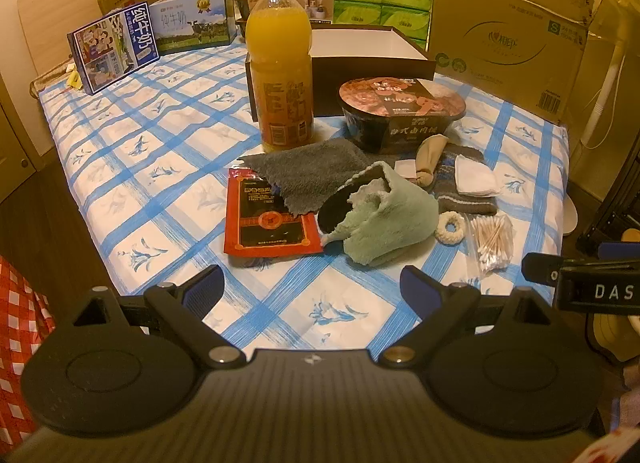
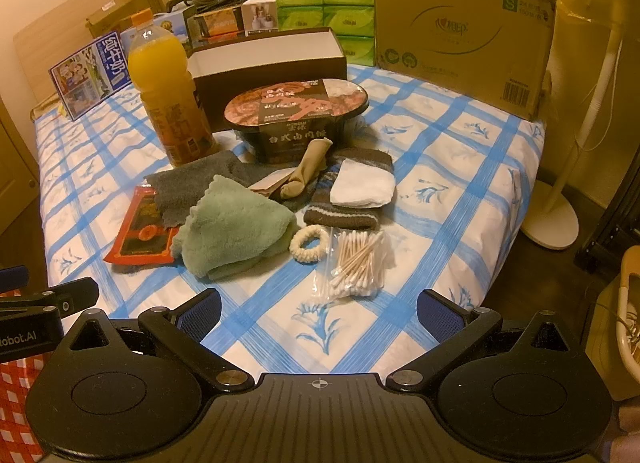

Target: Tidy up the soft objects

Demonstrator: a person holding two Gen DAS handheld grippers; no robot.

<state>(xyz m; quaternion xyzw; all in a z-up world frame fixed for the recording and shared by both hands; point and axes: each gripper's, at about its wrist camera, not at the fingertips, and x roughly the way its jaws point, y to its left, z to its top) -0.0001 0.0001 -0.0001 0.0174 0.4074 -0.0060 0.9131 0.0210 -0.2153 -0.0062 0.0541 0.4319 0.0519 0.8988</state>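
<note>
A crumpled mint-green towel (image 1: 384, 219) (image 2: 236, 223) lies mid-table, partly over a grey towel (image 1: 308, 171) (image 2: 188, 183). Behind it lie a beige stocking (image 1: 430, 157) (image 2: 308, 171), a striped brown knit piece (image 1: 466, 199) (image 2: 344, 215) and white cotton pads (image 1: 476, 179) (image 2: 362, 185). A cream scrunchie (image 1: 451, 226) (image 2: 310, 243) sits beside the green towel. My left gripper (image 1: 312, 291) is open and empty, short of the green towel. My right gripper (image 2: 318, 311) is open and empty, just short of the cotton swab bag (image 2: 356, 263).
An orange juice bottle (image 1: 280, 63) (image 2: 168, 95), an instant noodle bowl (image 1: 400, 111) (image 2: 296, 119), an open dark box (image 1: 368, 59) (image 2: 268, 59), a red packet (image 1: 268, 215) (image 2: 140, 231), milk cartons (image 1: 116, 45) and a large cardboard box (image 1: 508, 27) (image 2: 460, 19) crowd the blue-checked table (image 1: 160, 183).
</note>
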